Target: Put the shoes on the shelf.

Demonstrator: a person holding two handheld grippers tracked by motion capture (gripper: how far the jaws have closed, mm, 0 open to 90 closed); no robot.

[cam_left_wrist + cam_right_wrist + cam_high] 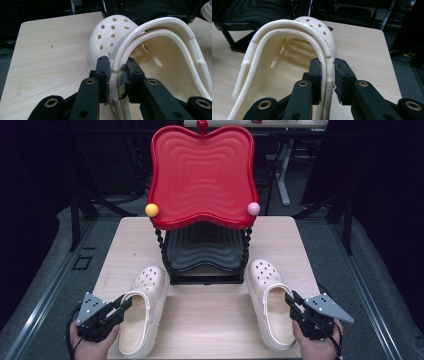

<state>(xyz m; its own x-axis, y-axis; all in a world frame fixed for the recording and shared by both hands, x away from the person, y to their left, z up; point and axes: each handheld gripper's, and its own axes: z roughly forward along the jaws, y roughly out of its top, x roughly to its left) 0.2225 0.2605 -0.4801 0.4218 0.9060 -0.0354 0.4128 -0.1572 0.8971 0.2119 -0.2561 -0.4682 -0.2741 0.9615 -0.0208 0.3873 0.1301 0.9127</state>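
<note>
Two cream perforated clogs lie on the wooden table (210, 320), toes pointing away from me. My left gripper (125, 304) is shut on the outer side wall of the left clog (145, 315). In the left gripper view, the black jaws of that gripper (117, 67) pinch the rim and strap of this clog (112, 32). My right gripper (291, 299) is shut on the outer wall of the right clog (270, 290). In the right gripper view, that gripper (327, 67) clamps the thin rim of this clog (274, 75). A hand holds each gripper at the near table edge.
A two-tier rack stands mid-table just beyond the clogs' toes. Its red wavy tray (200, 175) is on top, tilted toward me, and its black tray (205, 250) is below. A yellow ball (151, 210) and a pink ball (253, 208) cap the posts. Dark floor and table legs lie beyond.
</note>
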